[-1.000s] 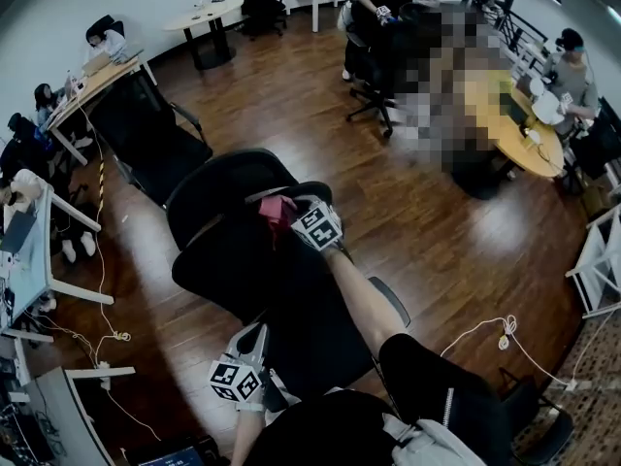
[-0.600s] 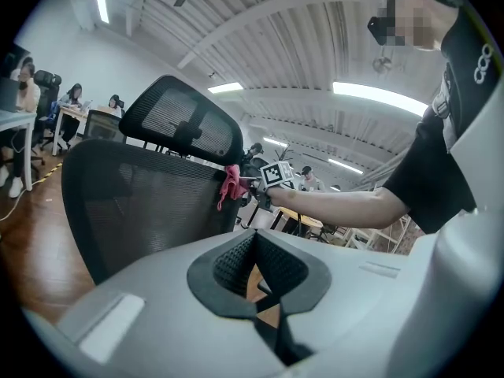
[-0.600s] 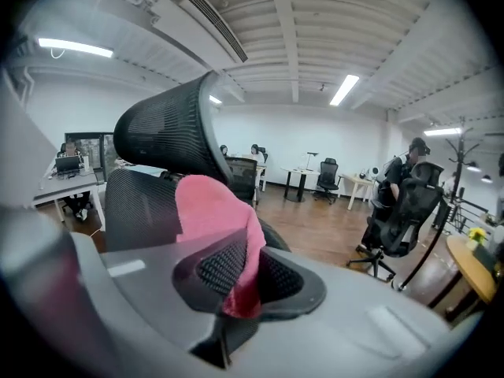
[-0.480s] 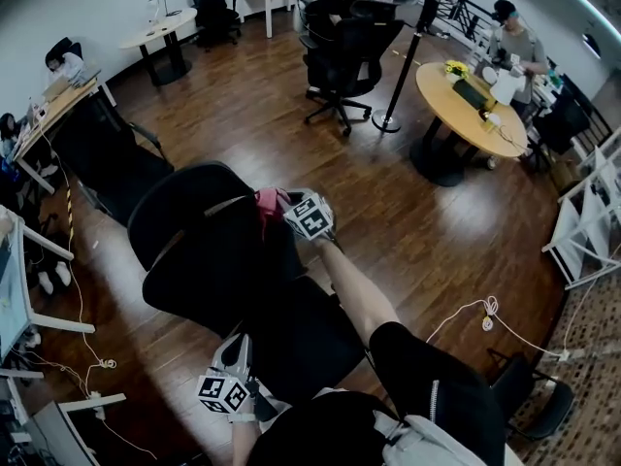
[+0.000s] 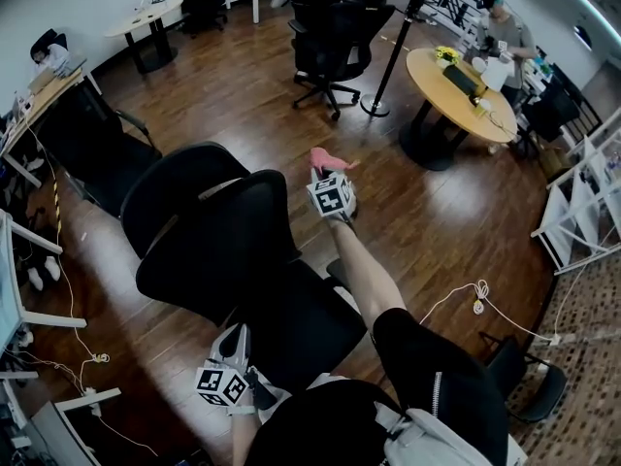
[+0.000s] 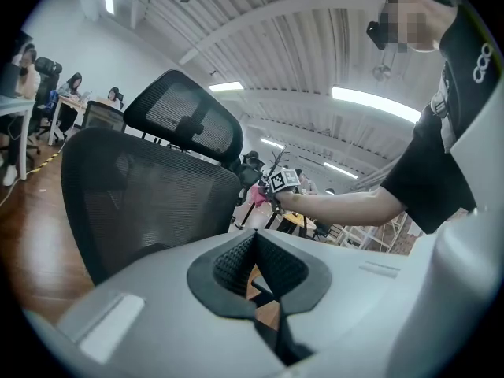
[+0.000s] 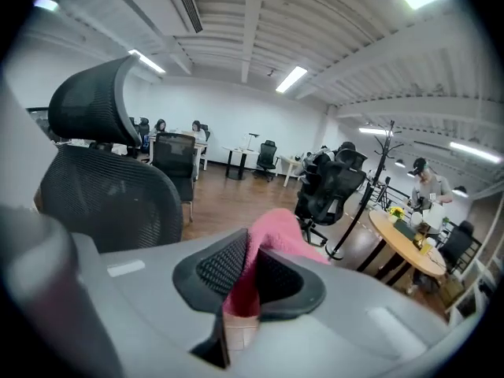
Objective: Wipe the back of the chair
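We hold the right gripper [image 5: 327,168] out at arm's length, to the right of the black mesh chair [image 5: 223,246]. Its jaws are closed tight on a pink cloth [image 5: 331,156]. In the right gripper view the cloth [image 7: 277,236] bunches up between the two pads and spills out past their tips. The cloth hangs in the air over the wooden floor [image 5: 427,231], clear of the chair and not touching its back. From that gripper's own camera the chair [image 7: 106,191] stands off to the left, with its curved headrest [image 7: 90,101] above the mesh back.

In the head view the headrest [image 5: 175,192] lies to the far left of the back. The seat [image 5: 310,323] reaches towards us on the near side, under our right forearm [image 5: 364,280].

Our left gripper [image 5: 239,340] sits low and near, just beside the near left edge of the seat. In the left gripper view its jaws [image 6: 253,239] are pressed together at the tips with nothing between them. Past them we see the mesh back rising on the left. The right gripper [image 6: 277,189] and a bit of the pink cloth [image 6: 257,198] show just to the right of the back.

Farther off, on the right, stands a round table [image 5: 456,90], and another black chair [image 5: 330,27] at the far side of the room.
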`<state>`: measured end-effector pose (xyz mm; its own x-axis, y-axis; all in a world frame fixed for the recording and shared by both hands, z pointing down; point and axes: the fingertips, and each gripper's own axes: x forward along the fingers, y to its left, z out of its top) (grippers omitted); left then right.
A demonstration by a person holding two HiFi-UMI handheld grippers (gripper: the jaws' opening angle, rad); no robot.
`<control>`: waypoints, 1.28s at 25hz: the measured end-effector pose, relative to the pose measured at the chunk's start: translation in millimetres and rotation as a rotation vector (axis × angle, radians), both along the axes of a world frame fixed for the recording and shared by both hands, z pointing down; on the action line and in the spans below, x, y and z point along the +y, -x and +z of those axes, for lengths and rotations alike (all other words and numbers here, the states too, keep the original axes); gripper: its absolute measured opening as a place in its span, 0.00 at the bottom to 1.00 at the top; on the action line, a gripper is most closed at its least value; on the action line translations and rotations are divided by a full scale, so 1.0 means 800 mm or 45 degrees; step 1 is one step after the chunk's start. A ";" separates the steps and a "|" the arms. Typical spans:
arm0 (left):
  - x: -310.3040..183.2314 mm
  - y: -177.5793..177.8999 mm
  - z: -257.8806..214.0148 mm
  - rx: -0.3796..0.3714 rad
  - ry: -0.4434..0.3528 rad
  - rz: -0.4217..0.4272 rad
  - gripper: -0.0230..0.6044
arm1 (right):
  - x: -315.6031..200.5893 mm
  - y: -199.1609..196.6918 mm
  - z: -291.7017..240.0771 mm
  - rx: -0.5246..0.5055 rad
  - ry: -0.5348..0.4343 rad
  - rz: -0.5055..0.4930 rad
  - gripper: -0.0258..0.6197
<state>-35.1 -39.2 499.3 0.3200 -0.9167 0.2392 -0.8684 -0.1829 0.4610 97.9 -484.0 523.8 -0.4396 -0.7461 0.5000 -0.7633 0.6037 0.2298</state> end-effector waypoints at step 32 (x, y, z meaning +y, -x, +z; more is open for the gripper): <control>0.074 0.112 -0.003 0.034 -0.014 -0.005 0.02 | 0.331 0.379 0.057 -0.044 0.105 -0.601 0.10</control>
